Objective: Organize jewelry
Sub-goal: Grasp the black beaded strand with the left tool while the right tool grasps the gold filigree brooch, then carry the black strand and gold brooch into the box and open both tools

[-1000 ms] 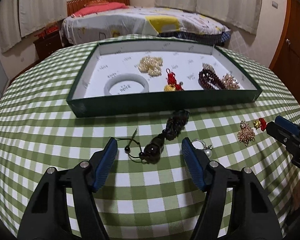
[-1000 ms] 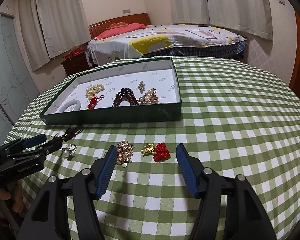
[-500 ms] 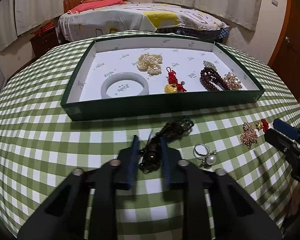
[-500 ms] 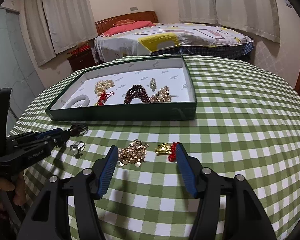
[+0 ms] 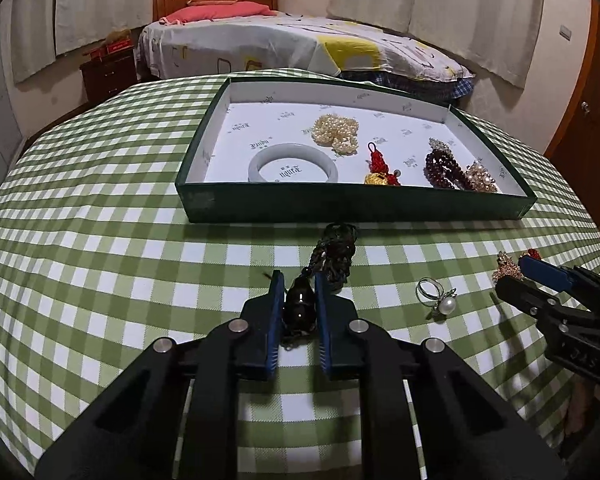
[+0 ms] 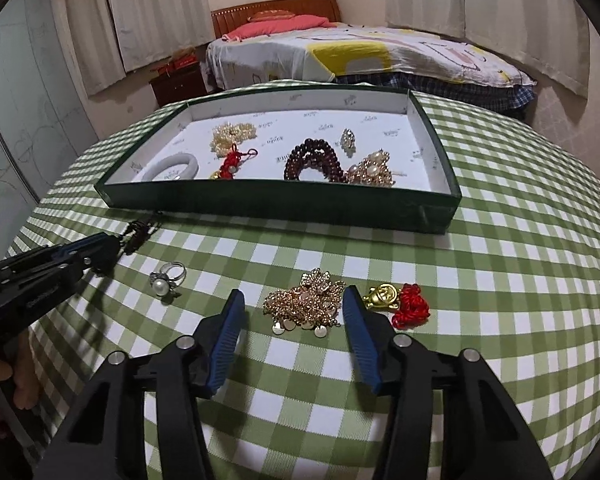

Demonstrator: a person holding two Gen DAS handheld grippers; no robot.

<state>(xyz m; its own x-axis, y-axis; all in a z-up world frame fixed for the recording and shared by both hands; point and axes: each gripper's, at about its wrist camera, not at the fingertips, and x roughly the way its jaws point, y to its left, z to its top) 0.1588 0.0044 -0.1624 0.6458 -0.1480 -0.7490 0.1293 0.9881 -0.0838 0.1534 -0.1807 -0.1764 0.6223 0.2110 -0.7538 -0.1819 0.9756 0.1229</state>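
Observation:
A dark pendant [image 5: 299,305] on a braided black cord [image 5: 337,254] lies on the green checked tablecloth, and my left gripper [image 5: 298,280] is shut on it. The same gripper [image 6: 96,248] shows at the left edge of the right wrist view. My right gripper [image 6: 294,293] straddles a gold sequin cluster [image 6: 304,305]. Its jaws are closing; the right pad is at the cluster's edge and the left pad stands clear. A gold charm with a red knot [image 6: 398,303] lies just outside the right finger. The green tray [image 5: 340,205] [image 6: 260,205] holds several pieces.
A pearl ring [image 5: 437,297] [image 6: 166,280] lies between the two grippers. In the tray are a white bangle [image 5: 292,164], a pearl cluster [image 5: 336,133], a red-knot charm [image 5: 380,168] and dark red beads [image 6: 314,160]. A hand [image 6: 18,380] grips the left tool. A bed stands behind the table.
My left jaws have closed from wide open onto the dark pendant. My right gripper has shifted left, leaving the red-knot charm outside its fingers, and its jaws have narrowed around the gold cluster.

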